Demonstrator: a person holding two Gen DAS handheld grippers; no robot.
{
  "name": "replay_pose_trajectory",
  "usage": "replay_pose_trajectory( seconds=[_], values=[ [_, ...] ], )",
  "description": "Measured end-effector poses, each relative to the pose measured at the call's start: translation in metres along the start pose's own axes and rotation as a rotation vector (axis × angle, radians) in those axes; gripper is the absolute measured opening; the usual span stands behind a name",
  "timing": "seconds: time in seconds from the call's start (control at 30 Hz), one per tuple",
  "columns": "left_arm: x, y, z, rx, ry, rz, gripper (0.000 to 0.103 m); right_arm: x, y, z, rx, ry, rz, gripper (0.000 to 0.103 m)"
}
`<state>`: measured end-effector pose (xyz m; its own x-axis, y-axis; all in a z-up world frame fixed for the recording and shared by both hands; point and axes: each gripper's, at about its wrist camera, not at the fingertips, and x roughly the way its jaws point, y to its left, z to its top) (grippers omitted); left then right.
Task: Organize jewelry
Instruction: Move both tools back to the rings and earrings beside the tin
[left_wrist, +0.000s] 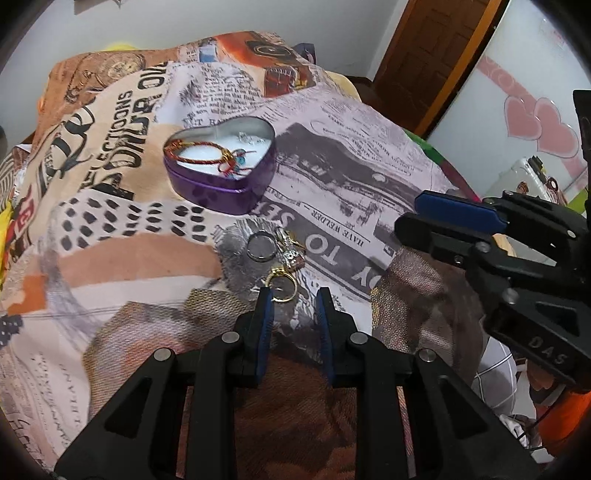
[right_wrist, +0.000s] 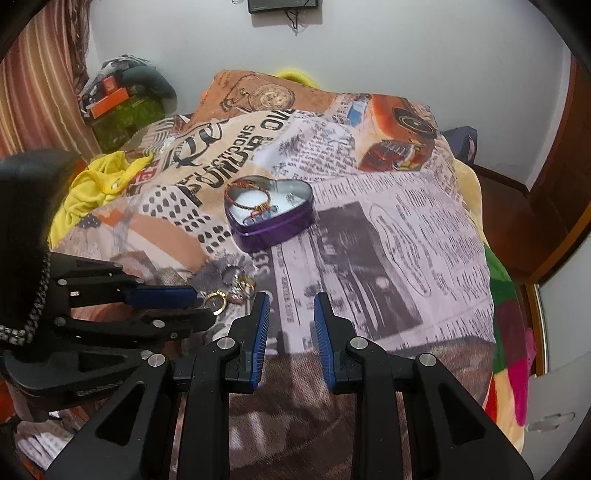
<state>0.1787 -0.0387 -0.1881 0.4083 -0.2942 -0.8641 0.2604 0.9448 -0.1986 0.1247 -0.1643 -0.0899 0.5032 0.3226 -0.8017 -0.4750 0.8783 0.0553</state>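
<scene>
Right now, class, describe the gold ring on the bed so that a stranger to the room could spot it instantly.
Find the purple heart-shaped tin on the newspaper-print bedspread. In the left wrist view, a small cluster of jewellery lies on the cloth below it. The gold ring is the piece nearest the left claw, gold, unlike the plain silver ring beyond it.

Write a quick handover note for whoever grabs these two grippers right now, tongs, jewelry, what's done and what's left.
Left tongs: open, empty, just short of the gold ring on the printed blanket.
Right tongs: open, empty, over bare blanket.
Purple heart-shaped tin: lid off, farther up the blanket; red cord bracelet and some small pieces already inside.
Left: gold ring, silver ring and a small jewelry cluster lie loose between the left tongs and the tin. Probably the gold ring first.
</scene>
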Motion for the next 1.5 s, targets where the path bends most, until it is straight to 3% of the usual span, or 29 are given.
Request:
replay_pose_trajectory(
  seconds=[0.43, 0.6, 0.77, 0.97, 1.07, 1.5],
  values=[
    [0.013, 0.005, 0.009, -0.013, -0.007, 0.020, 0.022, 0.005, -0.007, -0.011, 0.039, 0.013, 0.034, 0.022],
    [0.015, 0.011, 0.010, -0.034, -0.009, -0.009, 0.022, 0.007, -0.011, -0.012, 0.053, 0.017, 0.040, 0.022],
    [0.020, 0.006, 0.013, 0.004, -0.020, 0.031, 0.022, 0.010, -0.011, -0.014, 0.058, 0.027, 0.048, 0.022],
    [0.022, 0.002, 0.015, 0.037, -0.027, 0.066, 0.014, 0.010, -0.006, -0.014, 0.054, 0.028, 0.054, 0.022],
    [0.019, 0.006, 0.013, 0.031, -0.025, 0.078, 0.001, 0.009, -0.006, -0.014, 0.054, 0.027, 0.054, 0.022],
    [-0.013, 0.022, -0.002, 0.006, -0.075, 0.094, 0.001, 0.028, 0.005, -0.013, 0.056, 0.079, 0.108, 0.022]
  ],
)
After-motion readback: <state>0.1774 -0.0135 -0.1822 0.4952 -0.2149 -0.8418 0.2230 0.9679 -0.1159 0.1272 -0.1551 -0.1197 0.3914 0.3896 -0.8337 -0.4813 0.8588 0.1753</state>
